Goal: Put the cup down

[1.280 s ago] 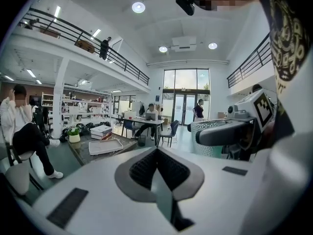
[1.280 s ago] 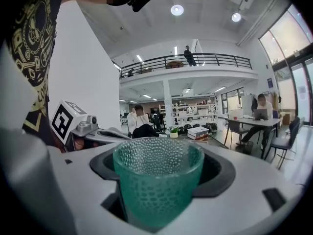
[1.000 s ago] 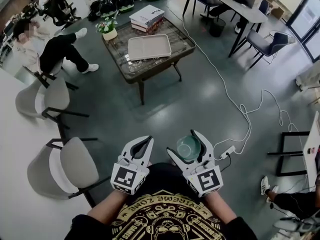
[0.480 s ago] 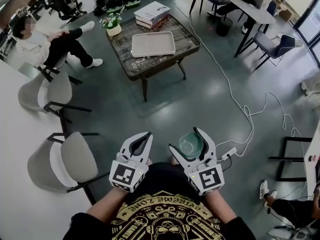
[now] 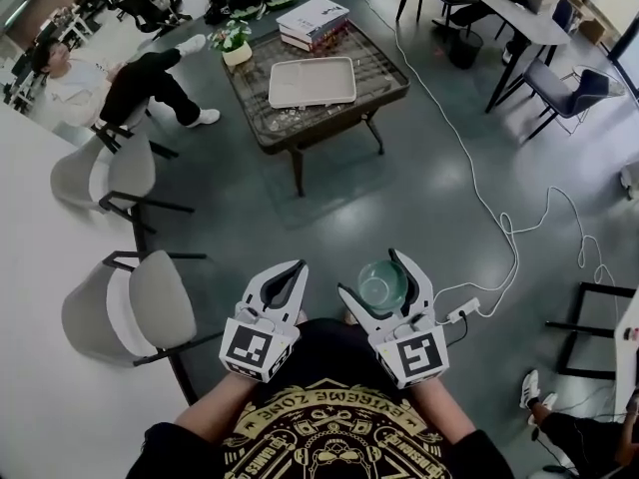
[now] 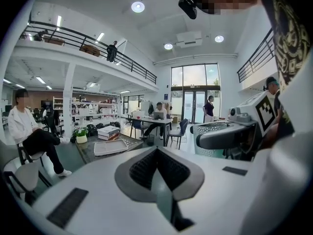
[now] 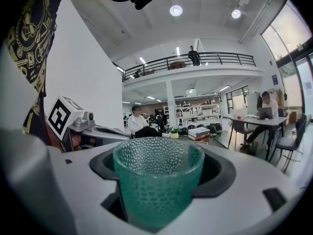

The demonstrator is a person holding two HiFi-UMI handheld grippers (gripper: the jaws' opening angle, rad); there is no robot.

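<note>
A green dimpled glass cup [image 5: 382, 285] stands upright between the jaws of my right gripper [image 5: 379, 275], which is shut on it. Both are held in the air close to my body, above the grey floor. In the right gripper view the cup [image 7: 157, 180] fills the middle, and its rim is level. My left gripper [image 5: 287, 285] hovers beside it on the left, shut with nothing in it. In the left gripper view its jaws [image 6: 157, 152] meet at the tips, and the cup [image 6: 211, 139] shows to the right.
A low dark coffee table [image 5: 384, 68] stands well ahead with a white tray [image 5: 312, 81], stacked books [image 5: 319, 20] and a potted plant [image 5: 237, 46]. Two grey chairs [image 5: 160, 307] stand at the left, near a seated person [image 5: 110, 83]. A white cable [image 5: 489, 208] crosses the floor at the right.
Both grippers keep the same pose, and the cup stays held. The view has shifted slightly, so the coffee table sits a little higher and further right in the picture.
</note>
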